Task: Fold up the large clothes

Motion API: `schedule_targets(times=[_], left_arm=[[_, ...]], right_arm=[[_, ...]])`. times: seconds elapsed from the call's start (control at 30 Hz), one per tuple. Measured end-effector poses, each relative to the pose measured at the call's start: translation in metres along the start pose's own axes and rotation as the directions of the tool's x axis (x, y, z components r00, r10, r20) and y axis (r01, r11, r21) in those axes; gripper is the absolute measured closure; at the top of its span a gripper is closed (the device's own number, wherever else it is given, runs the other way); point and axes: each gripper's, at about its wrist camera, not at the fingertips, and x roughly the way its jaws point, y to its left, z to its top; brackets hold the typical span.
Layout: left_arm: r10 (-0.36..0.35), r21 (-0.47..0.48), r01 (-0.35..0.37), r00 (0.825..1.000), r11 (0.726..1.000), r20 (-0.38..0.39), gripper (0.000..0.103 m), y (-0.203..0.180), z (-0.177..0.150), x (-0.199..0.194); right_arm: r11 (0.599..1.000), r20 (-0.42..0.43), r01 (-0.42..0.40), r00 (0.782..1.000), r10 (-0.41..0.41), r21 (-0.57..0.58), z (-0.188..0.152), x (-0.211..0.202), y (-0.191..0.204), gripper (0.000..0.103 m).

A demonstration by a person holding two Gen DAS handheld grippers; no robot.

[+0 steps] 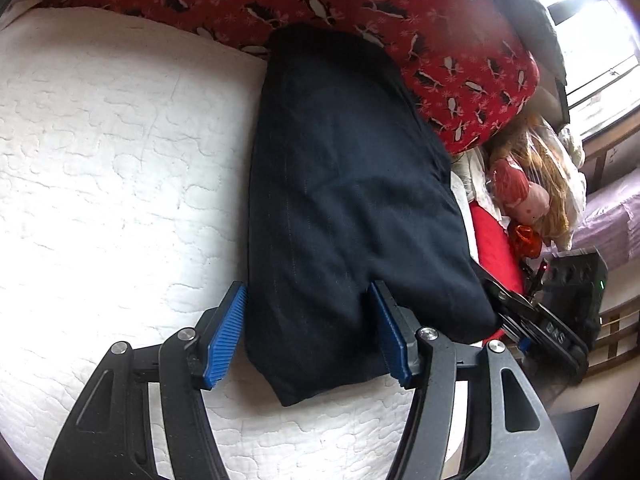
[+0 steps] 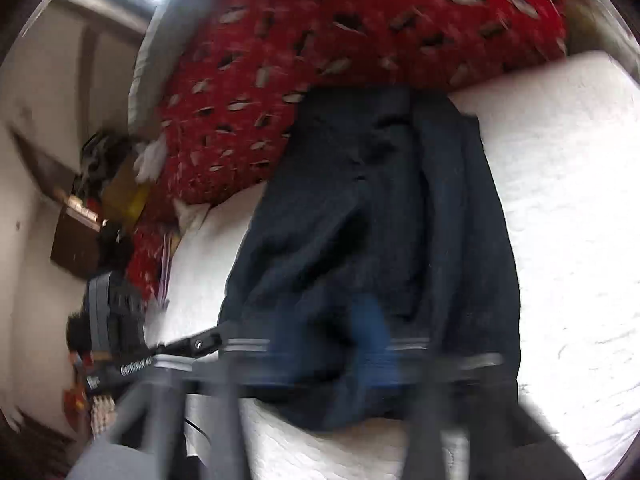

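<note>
A dark navy garment (image 1: pixel 344 200) lies folded lengthwise on the white quilted bed (image 1: pixel 100 160). My left gripper (image 1: pixel 310 332) is open, its blue pads astride the garment's near end; the right pad (image 1: pixel 390 336) touches the cloth. The right gripper's fingers show at the garment's right edge in the left wrist view (image 1: pixel 504 300). In the right wrist view the garment (image 2: pixel 380 220) fills the middle. My right gripper (image 2: pixel 360 344) is blurred by motion, with a blue pad (image 2: pixel 370 332) over the cloth; I cannot tell whether it is open or shut.
A red penguin-print pillow (image 1: pixel 360 12) lies at the garment's far end, also in the right wrist view (image 2: pixel 320 60). A doll (image 1: pixel 528 192) and clutter sit off the bed's right side. A dark device (image 1: pixel 576 288) stands there too.
</note>
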Motion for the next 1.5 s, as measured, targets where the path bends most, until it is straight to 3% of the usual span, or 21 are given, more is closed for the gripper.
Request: schedule_targets(times=[0.07, 0.17, 0.27, 0.33, 0.4, 0.43, 0.47, 0.63, 0.7, 0.73, 0.8, 0.83, 0.9, 1.03, 1.13, 1.17, 1.23, 1.3, 1.33, 1.4, 1.5], left_arm=[[-0.008, 0.002, 0.008, 1.0, 1.0, 0.009, 0.043, -0.001, 0.002, -0.002], [0.005, -0.005, -0.005, 1.0, 1.0, -0.008, 0.043, 0.0, 0.004, 0.006], [-0.008, -0.009, 0.007, 1.0, 1.0, -0.03, 0.043, 0.001, 0.001, 0.013], [-0.001, -0.002, 0.001, 0.999, 1.0, -0.033, 0.043, -0.001, -0.001, 0.015], [-0.002, -0.003, 0.002, 0.999, 1.0, -0.035, 0.043, -0.002, -0.001, 0.016], [-0.005, -0.006, 0.004, 0.999, 1.0, -0.035, 0.043, -0.002, 0.0, 0.015], [-0.007, -0.009, 0.007, 0.999, 1.0, -0.035, 0.043, -0.002, 0.0, 0.015], [-0.005, -0.006, 0.005, 1.0, 1.0, 0.006, 0.043, 0.001, 0.007, 0.001], [0.002, -0.005, -0.002, 0.999, 1.0, 0.032, 0.043, 0.001, 0.013, -0.006], [0.007, -0.005, -0.006, 0.999, 1.0, 0.049, 0.043, 0.002, 0.017, -0.009], [0.02, -0.005, -0.019, 0.998, 1.0, 0.065, 0.043, 0.003, 0.024, -0.01], [0.026, -0.006, -0.025, 0.997, 1.0, 0.069, 0.043, 0.003, 0.027, -0.008], [0.03, -0.006, -0.03, 0.998, 1.0, 0.063, 0.043, 0.001, 0.029, 0.001], [0.062, 0.015, -0.061, 0.998, 0.998, -0.029, 0.038, -0.007, 0.019, 0.044], [0.065, 0.05, -0.062, 0.997, 0.997, -0.052, 0.038, -0.016, 0.014, 0.051], [0.084, 0.074, -0.081, 0.996, 0.994, -0.04, 0.038, -0.021, 0.013, 0.047], [0.101, 0.092, -0.098, 0.995, 0.991, -0.025, 0.038, -0.025, 0.012, 0.041], [0.103, 0.094, -0.1, 0.994, 0.991, -0.024, 0.038, -0.027, 0.012, 0.04], [0.105, 0.087, -0.102, 0.994, 0.991, -0.024, 0.038, -0.027, 0.011, 0.041], [0.108, 0.075, -0.107, 0.994, 0.991, -0.02, 0.038, -0.028, 0.01, 0.041], [0.125, 0.073, -0.124, 0.992, 0.99, -0.012, 0.038, -0.028, 0.008, 0.036]], right_arm=[[0.998, 0.05, 0.057, 0.997, -0.055, -0.037, -0.008, -0.015, -0.006, 0.1], [0.99, -0.037, 0.141, 0.99, -0.14, 0.028, -0.016, 0.0, -0.037, 0.1], [0.994, 0.022, 0.1, 0.995, -0.101, 0.032, -0.015, -0.013, -0.033, 0.097], [0.996, 0.098, 0.066, 0.993, -0.073, 0.067, -0.002, -0.023, -0.028, 0.086], [0.994, 0.151, 0.033, 0.987, -0.048, 0.101, 0.02, -0.023, -0.027, 0.062], [0.992, 0.157, 0.052, 0.985, -0.069, 0.111, 0.029, -0.017, -0.028, 0.041], [0.988, 0.152, 0.089, 0.982, -0.108, 0.123, 0.038, -0.008, -0.03, 0.036], [0.961, -0.016, 0.241, 0.97, -0.241, 0.137, 0.056, 0.061, -0.048, 0.038], [0.965, 0.03, 0.249, 0.967, -0.252, 0.078, 0.056, 0.056, -0.038, 0.085], [0.972, 0.049, 0.224, 0.973, -0.227, 0.07, 0.056, 0.049, -0.032, 0.098], [0.986, 0.149, 0.158, 0.975, -0.163, 0.045, 0.055, 0.019, -0.025, 0.1], [0.984, 0.187, 0.178, 0.966, -0.18, 0.025, 0.052, 0.007, -0.028, 0.101], [0.974, 0.223, 0.223, 0.949, -0.225, 0.031, 0.047, -0.008, -0.044, 0.102], [0.923, 0.039, 0.368, 0.927, -0.374, 0.117, 0.033, 0.031, -0.104, 0.102], [0.933, 0.055, 0.345, 0.935, -0.352, 0.099, 0.03, 0.025, -0.099, 0.101], [0.945, 0.074, 0.305, 0.946, -0.315, 0.119, 0.031, 0.016, -0.097, 0.095], [0.969, 0.118, 0.179, 0.972, -0.201, 0.171, 0.033, -0.006, -0.09, 0.095], [0.983, 0.177, 0.087, 0.977, -0.115, 0.16, 0.033, -0.023, -0.079, 0.091], [0.991, 0.199, 0.058, 0.977, -0.08, 0.118, 0.032, -0.027, -0.067, 0.082], [0.997, 0.209, 0.075, 0.975, -0.076, 0.013, 0.024, -0.028, -0.046, 0.064], [0.975, 0.173, 0.198, 0.969, -0.178, -0.106, 0.012, 0.001, -0.033, 0.061]])
